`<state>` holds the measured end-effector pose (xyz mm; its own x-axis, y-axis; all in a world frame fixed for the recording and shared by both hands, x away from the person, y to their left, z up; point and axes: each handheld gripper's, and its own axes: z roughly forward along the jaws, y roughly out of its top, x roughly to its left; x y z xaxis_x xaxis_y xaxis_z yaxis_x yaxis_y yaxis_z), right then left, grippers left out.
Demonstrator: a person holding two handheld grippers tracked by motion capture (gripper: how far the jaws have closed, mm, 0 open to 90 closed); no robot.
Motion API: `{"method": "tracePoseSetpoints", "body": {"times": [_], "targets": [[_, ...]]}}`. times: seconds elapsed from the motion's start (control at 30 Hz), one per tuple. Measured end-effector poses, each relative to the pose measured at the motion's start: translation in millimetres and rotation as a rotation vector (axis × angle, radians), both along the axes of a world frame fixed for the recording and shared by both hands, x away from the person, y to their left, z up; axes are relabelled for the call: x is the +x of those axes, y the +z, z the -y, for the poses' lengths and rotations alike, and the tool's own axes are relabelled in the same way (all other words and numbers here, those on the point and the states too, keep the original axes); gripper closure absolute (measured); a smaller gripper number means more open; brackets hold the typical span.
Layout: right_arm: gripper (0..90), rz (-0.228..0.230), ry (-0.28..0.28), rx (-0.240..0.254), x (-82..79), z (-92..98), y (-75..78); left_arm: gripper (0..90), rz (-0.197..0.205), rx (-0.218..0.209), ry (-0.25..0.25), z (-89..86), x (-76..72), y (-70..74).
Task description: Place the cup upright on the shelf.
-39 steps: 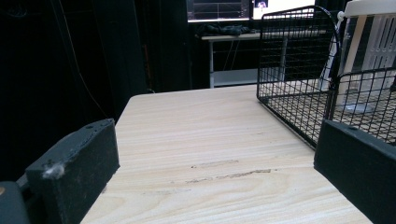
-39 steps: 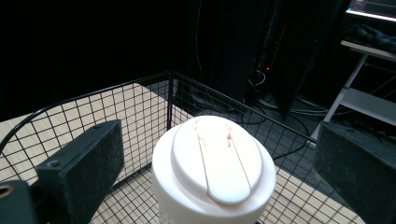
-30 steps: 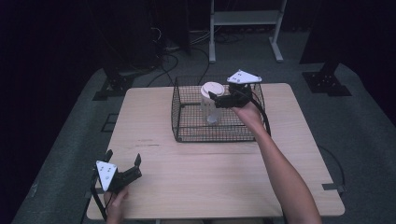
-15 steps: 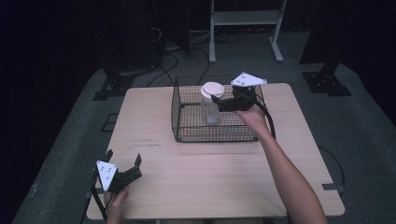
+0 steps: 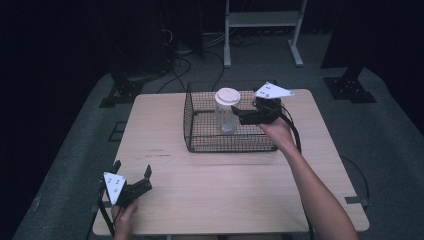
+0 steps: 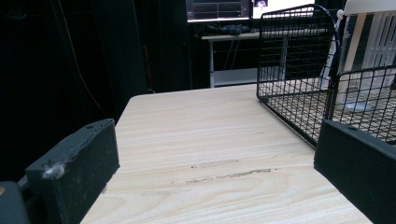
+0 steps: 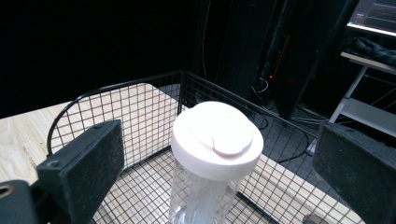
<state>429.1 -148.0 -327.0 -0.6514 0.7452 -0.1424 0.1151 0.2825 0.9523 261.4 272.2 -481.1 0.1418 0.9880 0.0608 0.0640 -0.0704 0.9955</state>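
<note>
Right gripper (image 7: 219, 154) stands wide open, empty, either side of the bottle (image 5: 226, 111) upright inside the wire basket (image 5: 200, 142). Lower below the white lid (image 7: 217, 133), centre, then close, probably on the clear body. Left gripper (image 5: 131, 181) idles open, well clear of the basket.

A clear plastic bottle (image 5: 227, 116) with a white lid (image 7: 215, 136) stands in a black wire basket (image 5: 200, 140) with a fine square grid. The table (image 5: 225, 185) is pale wood with light grain. Both grippers, right (image 5: 239, 115) and left (image 5: 134, 172), are black, each topped by a plate that looks pale grey or white.
</note>
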Motion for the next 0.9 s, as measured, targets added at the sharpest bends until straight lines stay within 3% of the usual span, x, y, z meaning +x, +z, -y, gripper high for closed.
{"method": "tracePoseSetpoints", "body": {"times": [0.9], "targets": [[1.5, -0.002, 0.008, -0.001, -36.9, 30.1, -22.3, 0.0, 0.0, 0.006, 0.001, 0.6, 0.1, 0.0]]}}
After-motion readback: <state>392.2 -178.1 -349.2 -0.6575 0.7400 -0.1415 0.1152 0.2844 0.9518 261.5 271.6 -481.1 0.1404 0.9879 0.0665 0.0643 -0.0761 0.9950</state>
